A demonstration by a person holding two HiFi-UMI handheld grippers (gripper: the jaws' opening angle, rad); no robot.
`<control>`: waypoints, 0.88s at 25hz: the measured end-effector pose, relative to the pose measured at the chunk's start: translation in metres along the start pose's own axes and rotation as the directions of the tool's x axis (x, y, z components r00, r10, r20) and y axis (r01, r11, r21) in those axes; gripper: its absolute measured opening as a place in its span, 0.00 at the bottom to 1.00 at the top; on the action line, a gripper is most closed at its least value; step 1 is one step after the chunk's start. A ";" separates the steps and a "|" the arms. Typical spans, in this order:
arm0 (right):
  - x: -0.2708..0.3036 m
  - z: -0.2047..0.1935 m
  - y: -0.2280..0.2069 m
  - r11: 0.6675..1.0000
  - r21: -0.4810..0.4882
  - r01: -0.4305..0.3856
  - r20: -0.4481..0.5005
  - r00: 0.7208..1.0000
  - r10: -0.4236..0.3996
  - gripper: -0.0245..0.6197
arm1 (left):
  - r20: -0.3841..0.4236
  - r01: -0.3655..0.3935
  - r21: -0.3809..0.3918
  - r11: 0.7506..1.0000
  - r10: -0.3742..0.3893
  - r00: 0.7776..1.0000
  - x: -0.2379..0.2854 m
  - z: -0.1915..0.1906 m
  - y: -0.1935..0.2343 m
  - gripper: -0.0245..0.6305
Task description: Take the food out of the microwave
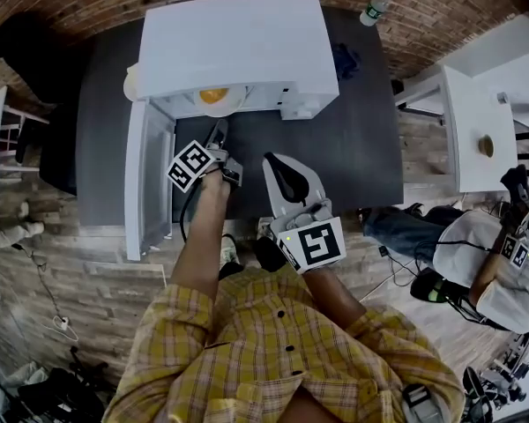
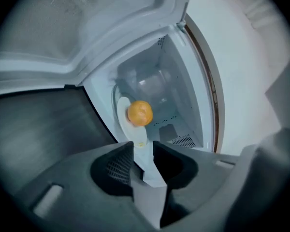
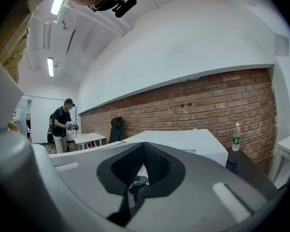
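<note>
Care comes first: we ease our left gripper (image 2: 143, 148), jaws apart and empty, into the microwave (image 1: 238, 42) and gently pinch the plate (image 2: 123, 127) under the orange food (image 2: 139, 113).

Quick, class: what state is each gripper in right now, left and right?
Left gripper: open, nothing between its jaws.
Right gripper: closed, holding nothing.
</note>
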State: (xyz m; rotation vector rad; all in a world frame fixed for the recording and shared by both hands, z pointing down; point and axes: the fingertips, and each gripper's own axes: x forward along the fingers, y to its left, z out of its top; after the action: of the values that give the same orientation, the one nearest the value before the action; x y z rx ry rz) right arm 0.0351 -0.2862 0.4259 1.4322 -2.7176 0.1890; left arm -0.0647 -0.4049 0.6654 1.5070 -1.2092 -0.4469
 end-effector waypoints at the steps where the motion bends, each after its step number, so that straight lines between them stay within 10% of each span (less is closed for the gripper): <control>1: 0.001 0.000 -0.001 1.000 0.000 0.000 -0.002 1.000 0.000 0.04 | 0.011 0.007 -0.035 0.999 -0.007 1.000 0.002 0.000 0.003 0.22; 11: 0.005 -0.008 -0.010 1.000 0.001 0.009 -0.020 1.000 -0.009 0.04 | 0.173 0.102 -0.351 0.931 -0.042 0.984 0.020 0.008 0.030 0.26; 22: 0.008 -0.014 -0.020 1.000 0.005 0.016 -0.040 0.999 -0.016 0.04 | 0.275 0.154 -0.467 0.871 -0.023 0.961 0.034 0.013 0.045 0.24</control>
State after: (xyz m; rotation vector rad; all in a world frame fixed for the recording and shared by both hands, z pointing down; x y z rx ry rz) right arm 0.0475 -0.3017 0.4425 1.4347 -2.6751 0.2213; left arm -0.0814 -0.4354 0.7117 1.0893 -1.1198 -0.9639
